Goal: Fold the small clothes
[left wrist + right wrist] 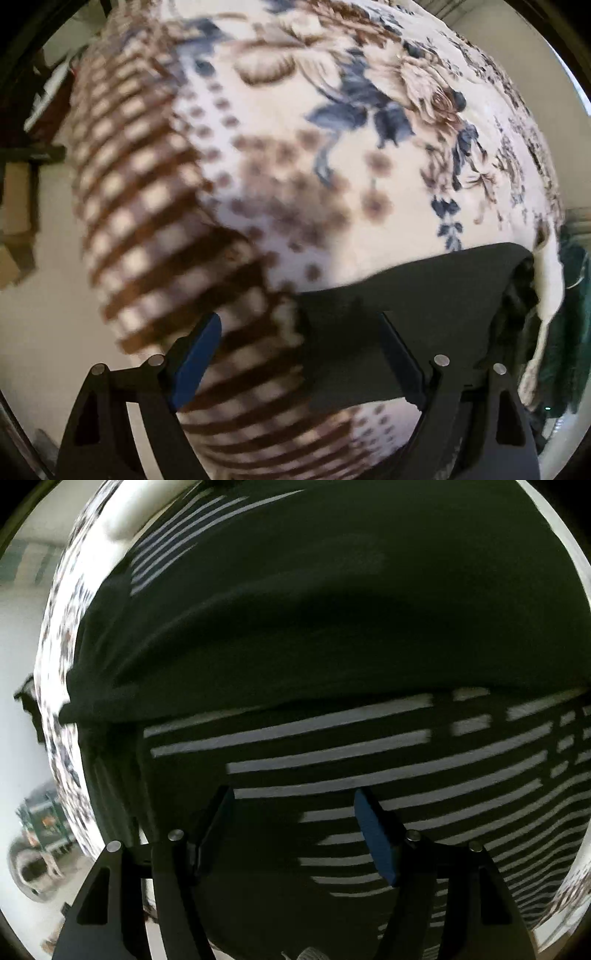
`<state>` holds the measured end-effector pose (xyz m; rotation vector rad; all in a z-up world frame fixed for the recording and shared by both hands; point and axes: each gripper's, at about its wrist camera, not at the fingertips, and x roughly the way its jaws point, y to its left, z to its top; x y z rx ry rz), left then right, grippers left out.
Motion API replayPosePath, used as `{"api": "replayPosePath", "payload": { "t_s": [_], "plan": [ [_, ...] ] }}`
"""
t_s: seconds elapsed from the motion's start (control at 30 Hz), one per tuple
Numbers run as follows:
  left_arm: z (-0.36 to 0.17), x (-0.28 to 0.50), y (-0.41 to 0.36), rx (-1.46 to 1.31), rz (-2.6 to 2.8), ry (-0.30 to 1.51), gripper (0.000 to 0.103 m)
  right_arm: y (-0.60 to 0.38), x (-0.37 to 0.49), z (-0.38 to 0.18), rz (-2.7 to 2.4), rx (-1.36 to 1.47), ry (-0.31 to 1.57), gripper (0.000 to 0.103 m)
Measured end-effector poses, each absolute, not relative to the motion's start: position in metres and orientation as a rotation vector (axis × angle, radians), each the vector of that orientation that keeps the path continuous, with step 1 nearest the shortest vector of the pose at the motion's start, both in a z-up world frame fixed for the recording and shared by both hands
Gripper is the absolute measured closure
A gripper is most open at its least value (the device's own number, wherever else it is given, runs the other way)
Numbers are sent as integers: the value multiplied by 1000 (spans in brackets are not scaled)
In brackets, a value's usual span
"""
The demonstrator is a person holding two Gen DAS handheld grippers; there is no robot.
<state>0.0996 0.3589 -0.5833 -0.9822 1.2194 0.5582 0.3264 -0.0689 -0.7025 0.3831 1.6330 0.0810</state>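
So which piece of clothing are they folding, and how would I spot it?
Look for the big floral blanket, cream with brown and blue flowers, that covers the surface. On it lies the garment, spread under the right gripper. It is the only dark cloth with thin white stripes, unlike the pale patterned blanket around it.

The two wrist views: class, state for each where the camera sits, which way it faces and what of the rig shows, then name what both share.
Left wrist: on the left gripper, facing steeply down at the floral blanket and a corner of the dark garment; both open fingers show.
Right wrist: on the right gripper, facing steeply down at the garment's white stripes; both open fingers show.
Shared: garment and blanket.
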Motion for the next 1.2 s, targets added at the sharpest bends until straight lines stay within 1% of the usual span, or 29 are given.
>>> {"api": "replayPosePath", "payload": {
  "t_s": [0.1, 0.13, 0.17, 0.2, 0.27, 0.37, 0.47, 0.6, 0.7, 0.73, 0.8, 0.87, 0.9, 0.93, 0.97, 1.0, 1.03, 1.1, 1.2],
  "plan": [
    [-598, 122, 345, -1006, 489, 1212, 19, -51, 328, -706, 83, 304, 1642, 34],
    [-602, 132, 339, -957, 488, 1226, 33, -47, 329, -708, 80, 291, 1645, 34],
    [-603, 139, 334, -897, 499, 1236, 54, -45, 331, -711, 76, 282, 1647, 34],
    [-601, 146, 331, -817, 523, 1263, 100, -43, 332, -713, 68, 273, 1650, 34],
    [-587, 151, 337, -809, 514, 1205, 100, -39, 335, -716, 44, 258, 1655, 34],
    [-552, 154, 367, -831, 525, 1080, 100, -31, 341, -715, 33, 244, 1651, 34],
    [-519, 169, 414, -835, 541, 971, 100, -21, 346, -710, 42, 250, 1635, 34],
    [-503, 199, 472, -851, 541, 877, 100, -6, 353, -701, 72, 322, 1612, 34],
    [-508, 226, 503, -835, 536, 851, 99, 11, 359, -695, 106, 377, 1596, 34],
    [-514, 237, 514, -847, 528, 848, 96, 16, 361, -693, 115, 387, 1588, 34],
    [-533, 258, 533, -900, 535, 898, 95, 21, 368, -689, 118, 388, 1572, 34],
    [-543, 261, 539, -959, 541, 921, 95, 23, 373, -687, 74, 350, 1544, 34],
    [-547, 258, 539, -989, 559, 934, 85, 25, 375, -685, 48, 333, 1530, 34],
    [-548, 253, 537, -1008, 569, 940, 67, 21, 379, -683, 9, 310, 1503, 34],
    [-546, 246, 534, -1029, 568, 934, 60, 15, 382, -681, -24, 289, 1483, 34],
    [-545, 231, 526, -1066, 564, 906, 48, 13, 386, -680, -57, 272, 1464, 33],
    [-545, 222, 521, -1091, 567, 888, 41, 11, 389, -679, -69, 274, 1457, 33],
    [-549, 201, 508, -1141, 585, 879, 40, 8, 390, -681, -77, 305, 1462, 32],
    [-575, 179, 491, -1257, 600, 893, 40, -2, 388, -682, -83, 316, 1461, 30]
  ]
}}
